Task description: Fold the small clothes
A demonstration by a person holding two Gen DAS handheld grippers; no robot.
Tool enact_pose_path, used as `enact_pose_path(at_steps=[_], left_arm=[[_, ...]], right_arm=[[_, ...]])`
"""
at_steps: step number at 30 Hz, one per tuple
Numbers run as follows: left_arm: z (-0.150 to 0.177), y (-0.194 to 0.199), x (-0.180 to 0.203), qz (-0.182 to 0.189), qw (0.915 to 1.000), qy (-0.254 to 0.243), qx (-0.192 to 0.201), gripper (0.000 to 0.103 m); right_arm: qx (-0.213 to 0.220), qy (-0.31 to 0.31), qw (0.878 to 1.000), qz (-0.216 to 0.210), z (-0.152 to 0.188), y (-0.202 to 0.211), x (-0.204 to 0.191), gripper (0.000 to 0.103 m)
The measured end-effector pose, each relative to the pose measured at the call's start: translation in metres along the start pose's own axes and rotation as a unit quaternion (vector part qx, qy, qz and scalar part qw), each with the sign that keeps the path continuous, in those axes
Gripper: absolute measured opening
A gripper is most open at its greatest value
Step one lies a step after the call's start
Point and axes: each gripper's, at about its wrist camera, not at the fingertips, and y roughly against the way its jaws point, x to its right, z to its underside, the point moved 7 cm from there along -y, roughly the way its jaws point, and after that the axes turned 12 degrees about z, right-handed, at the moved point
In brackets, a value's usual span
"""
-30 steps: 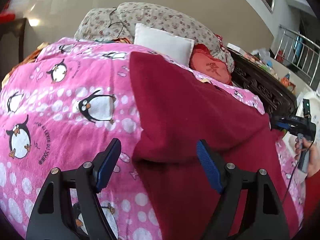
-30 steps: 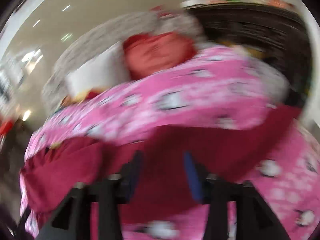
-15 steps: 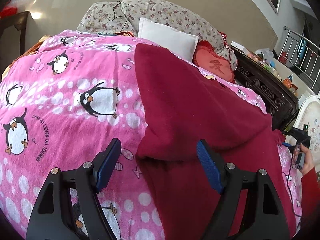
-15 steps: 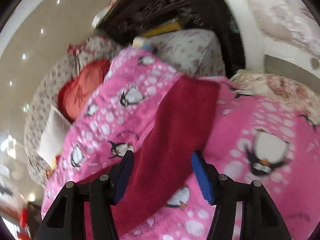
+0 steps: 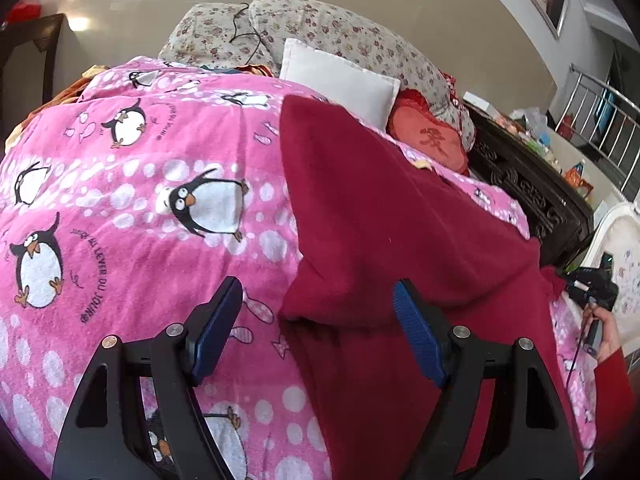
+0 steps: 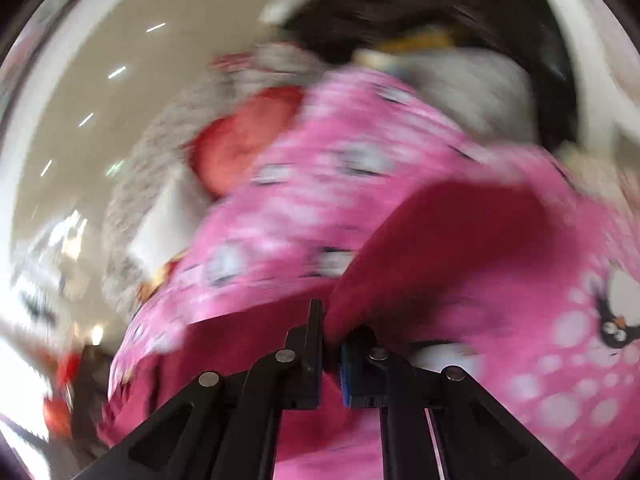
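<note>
My right gripper (image 6: 330,354) has just clamped the red garment's (image 5: 400,232) edge, my left gripper (image 5: 316,332) gapes wide before its near fold, so most folding remains, I judge.

Bright daylight, fisheye-warped edges, right wrist view motion-blurred

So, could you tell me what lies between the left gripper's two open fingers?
In the left wrist view, the left gripper frames the dark red garment's folded corner and pink penguin blanket.
</note>
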Motion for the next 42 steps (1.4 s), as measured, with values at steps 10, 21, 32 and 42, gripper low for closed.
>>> enact_pose_path(at_steps=[10, 21, 32, 42], left_arm=[[-0.018, 0.028, -0.023, 0.031, 0.9963, 0.061, 0.051, 0.078], [-0.022, 0.036, -0.027, 0.046, 0.9937, 0.083, 0.060, 0.078], [-0.026, 0.048, -0.009, 0.116, 0.9873, 0.074, 0.079, 0.086], [-0.017, 0.027, -0.005, 0.134, 0.9858, 0.097, 0.024, 0.094]], right_arm=[[0.015, 0.317, 0.925, -0.211, 0.127, 0.083, -0.312, 0.007], [-0.150, 0.488, 0.837, -0.199, 0.328, 0.003, -0.364, 0.022], [-0.115, 0.408, 0.881, -0.212, 0.270, 0.036, -0.331, 0.041], [-0.112, 0.358, 0.914, -0.156, 0.217, 0.022, -0.256, 0.041]])
